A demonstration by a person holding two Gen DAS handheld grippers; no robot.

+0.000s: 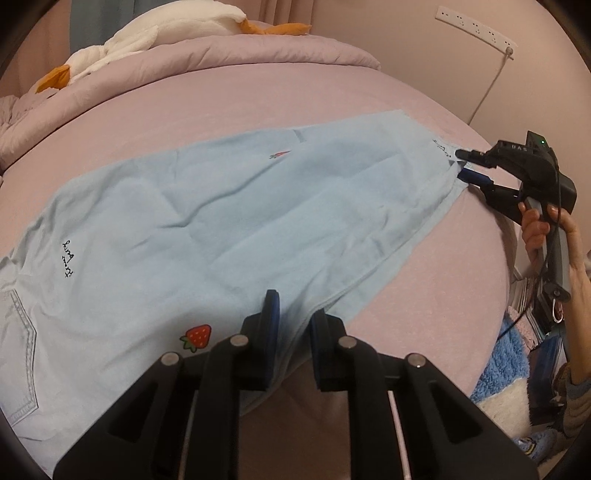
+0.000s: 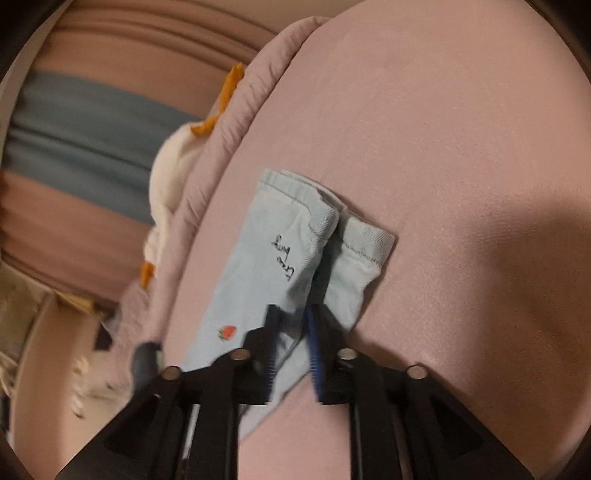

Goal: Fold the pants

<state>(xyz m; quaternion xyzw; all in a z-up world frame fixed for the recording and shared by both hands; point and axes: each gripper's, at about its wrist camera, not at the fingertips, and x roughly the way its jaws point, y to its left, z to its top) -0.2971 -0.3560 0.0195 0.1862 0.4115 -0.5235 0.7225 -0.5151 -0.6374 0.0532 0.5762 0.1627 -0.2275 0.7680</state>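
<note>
Light-blue pants (image 1: pixel 207 221) lie lengthwise across the bed (image 1: pixel 258 103). Your left gripper (image 1: pixel 293 325) is clenched on the near edge; your right gripper (image 1: pixel 461 164) pinches the hem end.

A home bedroom; a wide bed (image 1: pixel 258 99) under a smooth pink sheet fills both views; at its far side a matching pink duvet (image 1: pixel 229 55) lies bunched, with a white soft toy (image 1: pixel 155 29) with orange parts lying on it; a pale wall rises at the far right, where a white power strip (image 1: pixel 476 26) is fixed with its cord hanging down; soft blue and white fabrics (image 1: pixel 502 373) are heaped low at the near right beside the bed.
</note>
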